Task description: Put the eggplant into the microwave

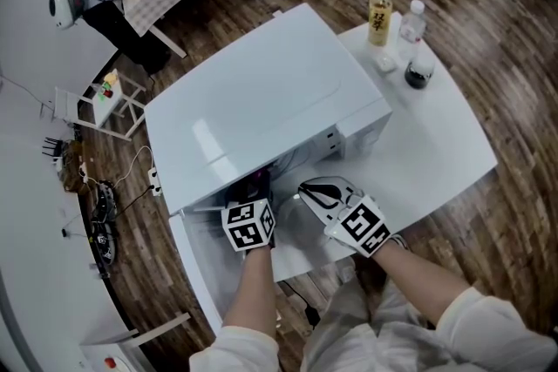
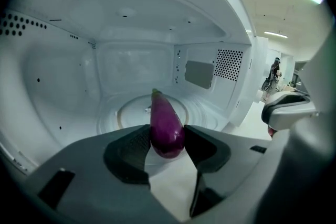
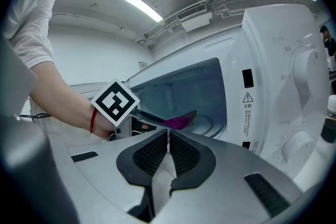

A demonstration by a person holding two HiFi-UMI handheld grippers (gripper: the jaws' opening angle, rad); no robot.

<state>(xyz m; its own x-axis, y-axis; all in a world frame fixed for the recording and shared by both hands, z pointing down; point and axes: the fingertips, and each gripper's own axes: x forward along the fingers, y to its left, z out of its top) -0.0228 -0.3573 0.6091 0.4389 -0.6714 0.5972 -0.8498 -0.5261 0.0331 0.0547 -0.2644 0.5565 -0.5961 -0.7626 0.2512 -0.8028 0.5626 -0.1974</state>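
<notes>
Left gripper [image 2: 167, 137] clamps the eggplant [image 2: 166, 120] inside the microwave [image 2: 131, 66]; right gripper [image 3: 168, 150] hangs outside, jaws together, empty

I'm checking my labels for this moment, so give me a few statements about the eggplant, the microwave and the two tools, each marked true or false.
1. The left tool grips the eggplant. True.
2. The microwave is closed. False: it is open, and the left tool holds the eggplant inside it.
3. The right tool holds a bottle. False: its jaws are together with nothing between them.
4. Bottles stand on the table beside the microwave. True.
</notes>
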